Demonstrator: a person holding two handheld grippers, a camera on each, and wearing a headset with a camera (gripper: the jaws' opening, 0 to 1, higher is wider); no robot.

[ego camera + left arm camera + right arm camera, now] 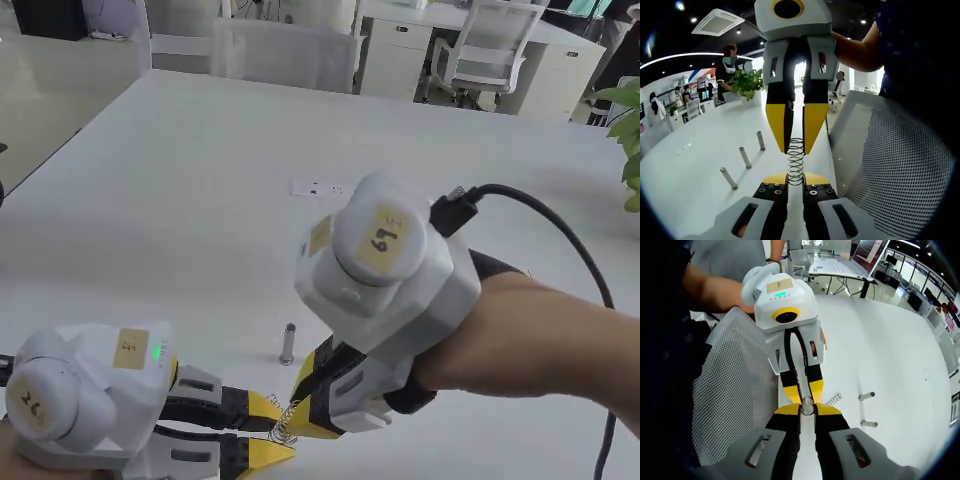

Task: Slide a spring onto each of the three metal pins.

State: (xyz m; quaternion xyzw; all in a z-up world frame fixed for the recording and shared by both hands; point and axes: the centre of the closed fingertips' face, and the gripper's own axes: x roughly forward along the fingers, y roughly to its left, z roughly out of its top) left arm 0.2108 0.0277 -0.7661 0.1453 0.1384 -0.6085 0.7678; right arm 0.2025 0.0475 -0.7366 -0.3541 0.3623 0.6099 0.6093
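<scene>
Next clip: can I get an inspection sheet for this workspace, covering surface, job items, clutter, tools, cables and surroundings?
Surface: flat white tabletop.
Job's things: three upright grey metal pins stand in a row. A coiled steel spring spans between the two tools. A second loose spring lies on the table near the pins.
Clutter: small white label lying flat.
Grippers: left tool and right tool, both yellow-tipped, each closed on one end of the coiled steel spring.
Cables: black cable leaves the right tool above the forearm.
Surroundings: white mesh chair, green potted plant.
</scene>
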